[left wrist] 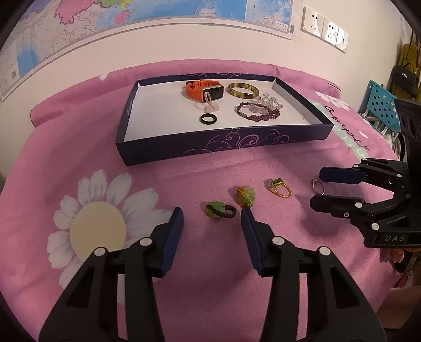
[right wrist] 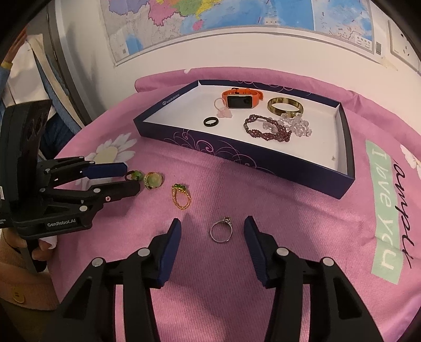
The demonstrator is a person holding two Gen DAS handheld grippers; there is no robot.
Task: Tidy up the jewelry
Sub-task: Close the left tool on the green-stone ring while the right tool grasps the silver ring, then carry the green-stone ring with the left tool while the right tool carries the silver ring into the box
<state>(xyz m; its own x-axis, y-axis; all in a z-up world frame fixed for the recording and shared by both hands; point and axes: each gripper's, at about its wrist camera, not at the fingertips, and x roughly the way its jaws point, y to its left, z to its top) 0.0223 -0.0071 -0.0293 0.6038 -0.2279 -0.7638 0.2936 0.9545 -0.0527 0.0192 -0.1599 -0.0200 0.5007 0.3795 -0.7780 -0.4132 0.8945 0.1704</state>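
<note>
A dark blue tray on the pink cloth holds an orange smartwatch, a bangle, bead bracelets, a black ring and a pink charm. On the cloth lie a green ring with a black band, a pale green gold ring, a gold ring with a green stone and a silver ring. My left gripper is open around the black-band ring. My right gripper is open around the silver ring.
A wall with a map and sockets stands behind the table. A blue perforated basket sits at the right in the left wrist view. The cloth carries a daisy print and a green "I love you" strip.
</note>
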